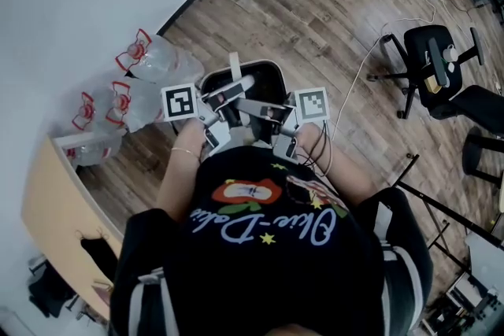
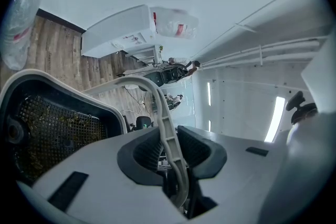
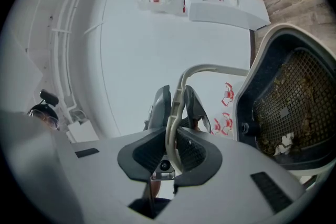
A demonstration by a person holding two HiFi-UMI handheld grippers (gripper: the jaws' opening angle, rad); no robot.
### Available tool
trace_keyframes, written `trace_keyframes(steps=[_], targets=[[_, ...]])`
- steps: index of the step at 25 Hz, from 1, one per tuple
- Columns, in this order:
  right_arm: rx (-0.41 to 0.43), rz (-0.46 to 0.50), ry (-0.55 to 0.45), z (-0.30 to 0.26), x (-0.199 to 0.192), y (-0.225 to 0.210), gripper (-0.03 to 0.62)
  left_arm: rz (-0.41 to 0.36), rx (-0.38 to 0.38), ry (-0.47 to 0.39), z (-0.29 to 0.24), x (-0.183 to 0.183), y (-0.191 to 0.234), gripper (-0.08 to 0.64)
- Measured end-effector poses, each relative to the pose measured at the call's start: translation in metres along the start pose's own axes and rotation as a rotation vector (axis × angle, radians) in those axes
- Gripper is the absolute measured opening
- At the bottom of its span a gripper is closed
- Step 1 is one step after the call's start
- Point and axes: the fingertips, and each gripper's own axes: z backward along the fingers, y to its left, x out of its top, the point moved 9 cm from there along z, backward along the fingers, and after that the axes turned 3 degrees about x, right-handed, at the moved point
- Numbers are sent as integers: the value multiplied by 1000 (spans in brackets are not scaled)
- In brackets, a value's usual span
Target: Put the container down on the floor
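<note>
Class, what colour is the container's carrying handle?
The handle is pale grey-white, clearest in the left gripper view.

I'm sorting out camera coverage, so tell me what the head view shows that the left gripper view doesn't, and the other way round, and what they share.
Only the head view: the person's black shirt, both marker cubes and a wooden tabletop. Only the left gripper view: the left gripper clamped on the pale handle, seen close up, and the mesh lining holding debris. Both: the black container, the wood floor and clear plastic bags with red print.
</note>
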Motion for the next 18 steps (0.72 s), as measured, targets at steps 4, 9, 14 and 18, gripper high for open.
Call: trace_keyframes(steps=[4, 9, 14, 18], targets=[[-9, 0, -19, -19, 12, -2, 51, 11, -14, 9, 5, 22, 5, 72], [-28, -2, -53, -36, 29, -8, 51, 30, -28, 35, 5, 49, 13, 72], [-57, -8, -76, -50, 49, -13, 51, 38, -32, 49, 2, 76, 21, 72], [-69, -1, -87, -66, 66, -15, 51, 42, -37, 62, 3, 100, 25, 72]])
